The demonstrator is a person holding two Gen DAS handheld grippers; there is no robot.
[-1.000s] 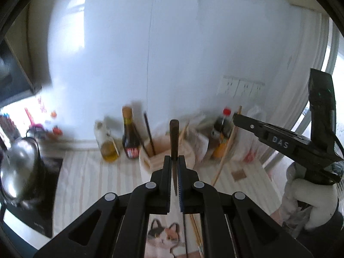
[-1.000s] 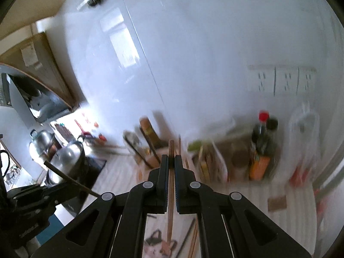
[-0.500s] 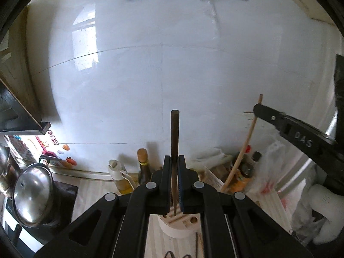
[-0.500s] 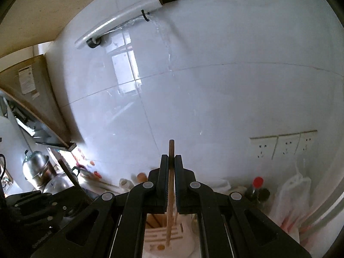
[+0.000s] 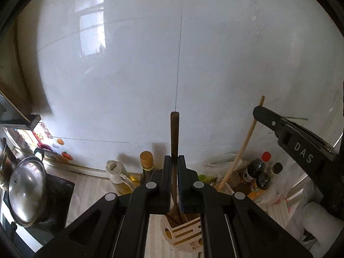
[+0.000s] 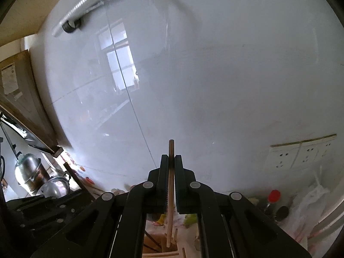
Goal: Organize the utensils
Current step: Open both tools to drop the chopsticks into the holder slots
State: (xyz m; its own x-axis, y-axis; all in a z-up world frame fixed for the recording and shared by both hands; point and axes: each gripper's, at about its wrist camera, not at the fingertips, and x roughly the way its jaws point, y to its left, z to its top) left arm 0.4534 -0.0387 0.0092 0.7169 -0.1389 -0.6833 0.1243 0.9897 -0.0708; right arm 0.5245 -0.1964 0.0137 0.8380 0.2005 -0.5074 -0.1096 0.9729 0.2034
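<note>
white tiled kitchen wall behind. left gripper [image 5: 174, 185] clamping a dark-handled utensil [image 5: 174, 133] over the round wooden holder [image 5: 182, 236]; right gripper [image 6: 171, 182] pinching a pale wooden stick [image 6: 171, 193]. neither released yet, both still needing slotting.

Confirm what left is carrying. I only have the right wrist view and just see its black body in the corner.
Observer: The left gripper is shut on a dark-handled utensil, held upright.
Operator: Holder under it?
Observer: Yes. A round wooden holder with slots in its top sits just below the jaws, and the utensil's lower end points toward its back opening.
Operator: My stick from that side?
Observer: The light stick in the right gripper slants down and to the left. Its lower end runs behind the left gripper's body.
</note>
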